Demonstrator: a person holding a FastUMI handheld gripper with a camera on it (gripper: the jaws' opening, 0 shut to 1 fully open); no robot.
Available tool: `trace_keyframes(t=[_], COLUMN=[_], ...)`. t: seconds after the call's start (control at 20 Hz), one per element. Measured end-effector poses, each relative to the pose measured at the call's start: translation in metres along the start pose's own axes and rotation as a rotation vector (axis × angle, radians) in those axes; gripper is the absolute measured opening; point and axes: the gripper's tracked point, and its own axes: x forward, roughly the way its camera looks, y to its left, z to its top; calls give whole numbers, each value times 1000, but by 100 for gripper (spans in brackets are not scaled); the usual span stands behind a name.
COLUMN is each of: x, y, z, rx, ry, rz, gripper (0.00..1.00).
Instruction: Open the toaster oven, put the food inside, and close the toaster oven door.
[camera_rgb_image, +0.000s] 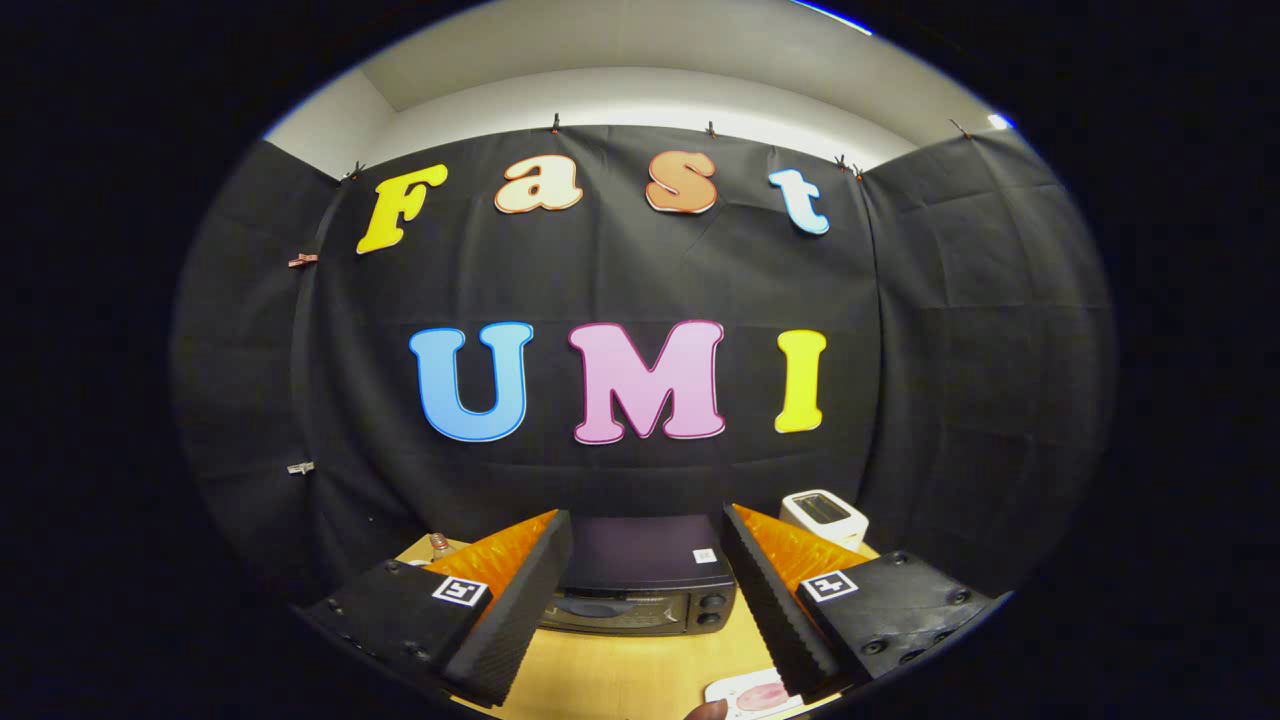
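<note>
A black toaster oven (640, 585) stands on the wooden table (620, 675) against the cloth wall, seen between and beyond my fingers. Its door looks closed and two knobs sit at its right side. My gripper (645, 610) is held well above the table, open, with nothing between its fingers. A white plate (745, 692) with a pinkish piece of food on it lies on the table just below the right finger, partly hidden by it. A fingertip of a person (708, 710) shows beside the plate.
A white pop-up toaster (825, 515) stands right of the oven, beyond the right finger. A small bottle top (438, 543) peeks out behind the left finger. Black cloth walls close the booth on three sides.
</note>
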Motion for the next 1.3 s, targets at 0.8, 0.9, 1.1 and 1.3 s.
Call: trace_keyframes(t=[0.8,0.9,1.1,1.3], x=[150,156,161,157], y=[43,42,38,43], z=[-224,-238,-245,-250], rx=[56,39,-10,-68], ry=[402,422,436,436], rz=[-49,-57,-71,-56], gripper=[98,98,99,99])
